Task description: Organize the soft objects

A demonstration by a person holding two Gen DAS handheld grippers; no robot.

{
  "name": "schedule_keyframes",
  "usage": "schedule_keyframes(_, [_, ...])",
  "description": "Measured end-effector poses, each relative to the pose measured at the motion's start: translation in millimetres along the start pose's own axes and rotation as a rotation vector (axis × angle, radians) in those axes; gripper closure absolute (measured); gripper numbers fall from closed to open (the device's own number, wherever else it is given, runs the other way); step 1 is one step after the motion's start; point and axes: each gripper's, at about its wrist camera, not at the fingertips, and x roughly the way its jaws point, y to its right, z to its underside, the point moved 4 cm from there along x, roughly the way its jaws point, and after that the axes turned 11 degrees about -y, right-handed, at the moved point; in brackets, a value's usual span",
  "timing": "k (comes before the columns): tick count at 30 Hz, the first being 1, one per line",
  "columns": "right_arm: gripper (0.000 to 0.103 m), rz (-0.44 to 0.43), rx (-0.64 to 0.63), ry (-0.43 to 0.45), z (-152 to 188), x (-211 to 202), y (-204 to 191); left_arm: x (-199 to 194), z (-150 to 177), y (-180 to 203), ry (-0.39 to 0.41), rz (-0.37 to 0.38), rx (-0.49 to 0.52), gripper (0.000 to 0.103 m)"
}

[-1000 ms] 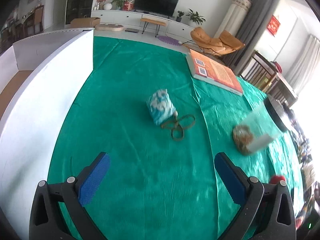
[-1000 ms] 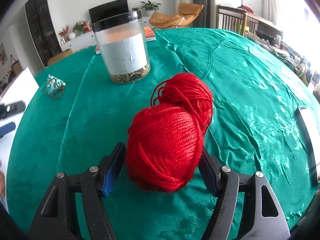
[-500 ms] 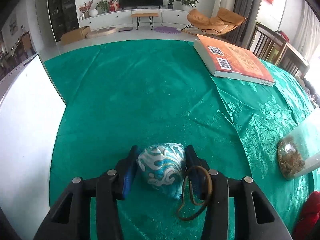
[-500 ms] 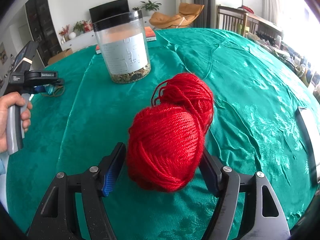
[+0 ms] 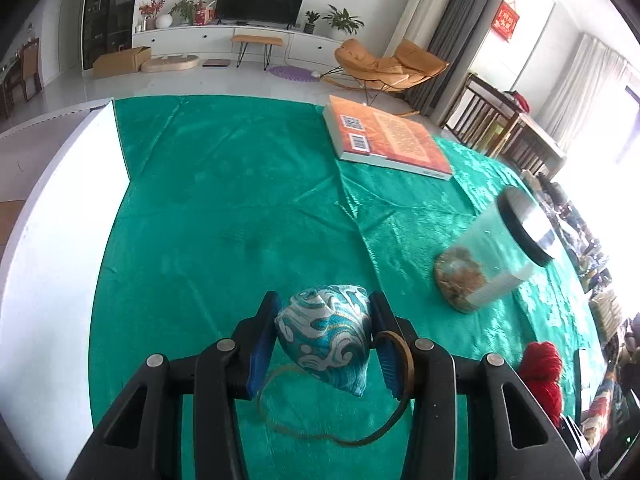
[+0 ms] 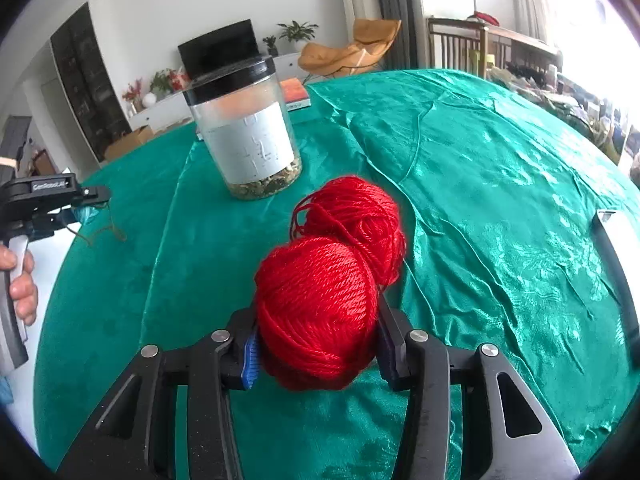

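Both claws clenched — left claw (image 5: 324, 338) on pouch (image 5: 326, 340), right claw (image 6: 316, 340) on yarn (image 6: 320, 308) — mid-cloth (image 5: 224, 216).

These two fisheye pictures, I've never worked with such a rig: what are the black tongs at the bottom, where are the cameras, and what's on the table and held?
No robot arm here: a person holds a two-finger tool in each hand, a camera on each looking along its fingers. In the left view, the left gripper is closed on a blue-patterned pouch, its cord trailing. In the right view, the right gripper has just closed on the red yarn. On the green cloth stand a lidded jar and an orange book.
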Motion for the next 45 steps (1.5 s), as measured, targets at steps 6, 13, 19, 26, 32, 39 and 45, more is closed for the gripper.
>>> schedule_keyframes(6, [0.055,-0.083,0.007,0.046,5.2,-35.6,-4.6,-65.5,33.6,-0.8,0.05,0.083,0.028,0.059])
schedule_keyframes(13, [0.055,-0.184,-0.067,0.071,5.0,-78.1,-44.3,-157.4,53.0,-46.0,0.149,0.11,-0.001,0.058])
schedule_keyframes(19, [0.055,-0.345,-0.207,0.081,-6.3,-118.4,-128.4,-226.3,74.0,-125.2,0.204,-0.018,-0.063,0.058])
schedule_keyframes(26, [0.054,-0.594,-0.454,0.006,5.5,-150.4,-276.1,-254.8,113.5,-206.1,0.172,-0.306,-0.137,0.042])
schedule_keyframes(32, [0.037,-0.695,-0.614,-0.191,43.4,-114.7,-365.2,-251.4,138.0,-237.0,0.179,-0.456,-0.189,0.01])
schedule_keyframes(39, [0.037,-0.655,-0.619,-0.212,52.2,-103.8,-360.3,-259.9,148.5,-235.5,0.184,-0.49,-0.239,0.005])
schedule_keyframes(45, [0.037,-0.555,-0.656,-0.172,54.6,-119.0,-358.5,-287.2,156.3,-215.0,0.248,-0.467,-0.27,0.003])
